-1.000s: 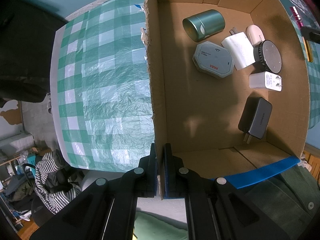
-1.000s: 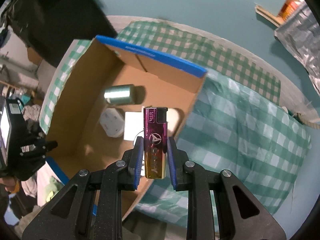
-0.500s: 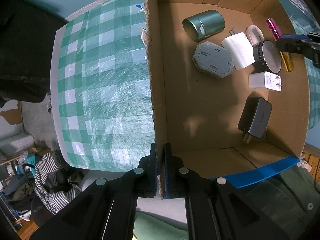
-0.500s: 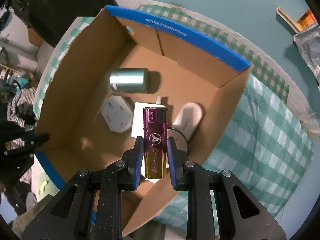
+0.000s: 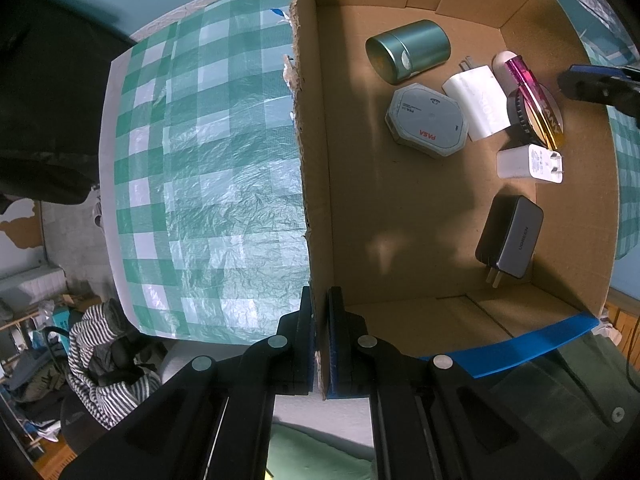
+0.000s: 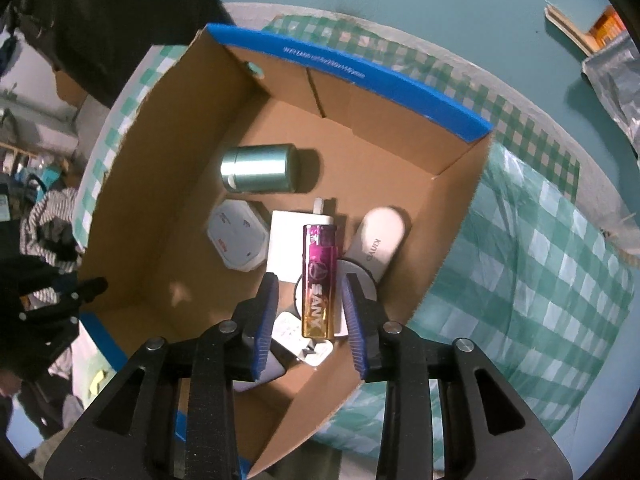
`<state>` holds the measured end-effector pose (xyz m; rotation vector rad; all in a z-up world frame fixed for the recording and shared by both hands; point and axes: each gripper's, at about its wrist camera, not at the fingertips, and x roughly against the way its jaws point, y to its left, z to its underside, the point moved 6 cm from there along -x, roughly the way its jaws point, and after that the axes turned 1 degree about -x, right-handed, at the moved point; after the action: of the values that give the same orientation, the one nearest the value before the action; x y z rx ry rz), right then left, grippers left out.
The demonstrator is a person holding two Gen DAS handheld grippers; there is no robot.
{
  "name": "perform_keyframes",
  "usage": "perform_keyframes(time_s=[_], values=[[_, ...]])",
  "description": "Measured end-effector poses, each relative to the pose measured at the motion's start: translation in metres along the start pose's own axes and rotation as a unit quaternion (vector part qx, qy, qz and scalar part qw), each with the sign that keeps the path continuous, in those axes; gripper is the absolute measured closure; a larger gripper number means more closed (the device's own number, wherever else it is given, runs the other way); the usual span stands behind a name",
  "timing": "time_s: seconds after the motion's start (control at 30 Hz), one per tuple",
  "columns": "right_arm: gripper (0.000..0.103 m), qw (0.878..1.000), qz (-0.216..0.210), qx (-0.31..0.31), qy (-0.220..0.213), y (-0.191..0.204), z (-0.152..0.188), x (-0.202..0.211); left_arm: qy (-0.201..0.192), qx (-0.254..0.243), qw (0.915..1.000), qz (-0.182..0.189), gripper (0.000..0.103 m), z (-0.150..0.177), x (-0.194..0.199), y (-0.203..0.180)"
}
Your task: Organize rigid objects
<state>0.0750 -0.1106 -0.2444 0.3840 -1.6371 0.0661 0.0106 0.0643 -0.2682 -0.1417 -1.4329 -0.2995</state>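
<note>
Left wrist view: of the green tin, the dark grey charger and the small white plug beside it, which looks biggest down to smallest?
1. green tin
2. dark grey charger, close behind; the fisheye lens makes that gap unsure
3. small white plug, clearly smallest

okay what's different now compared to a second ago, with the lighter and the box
The right hand-held gripper came in over the cardboard box, and its jaws have just been opening: the purple lighter sits between the pads with gaps either side, let go, lying across the black round disc. The left hand-held gripper stays clamped on the box wall; the other items haven't moved.
</note>
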Motion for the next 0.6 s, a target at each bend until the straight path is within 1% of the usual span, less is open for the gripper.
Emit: perform_keyframes(time_s=[0.27, 0.57, 0.6], values=[[0.056, 0.999, 0.002, -0.031, -0.032, -0.011, 0.006, 0.022, -0.008, 0.0, 1.0, 0.003, 0.097, -0.001, 0.005, 0.0], [0.05, 0.995, 0.02, -0.075, -0.067, -0.03, 0.02, 0.05, -0.028, -0.005, 0.9996, 0.001, 0.097, -0.007, 0.018, -0.001], [0.049, 0.994, 0.023, -0.084, -0.073, -0.034, 0.023, 0.054, -0.032, -0.005, 0.9995, 0.003, 0.096, -0.008, 0.021, -0.002]])
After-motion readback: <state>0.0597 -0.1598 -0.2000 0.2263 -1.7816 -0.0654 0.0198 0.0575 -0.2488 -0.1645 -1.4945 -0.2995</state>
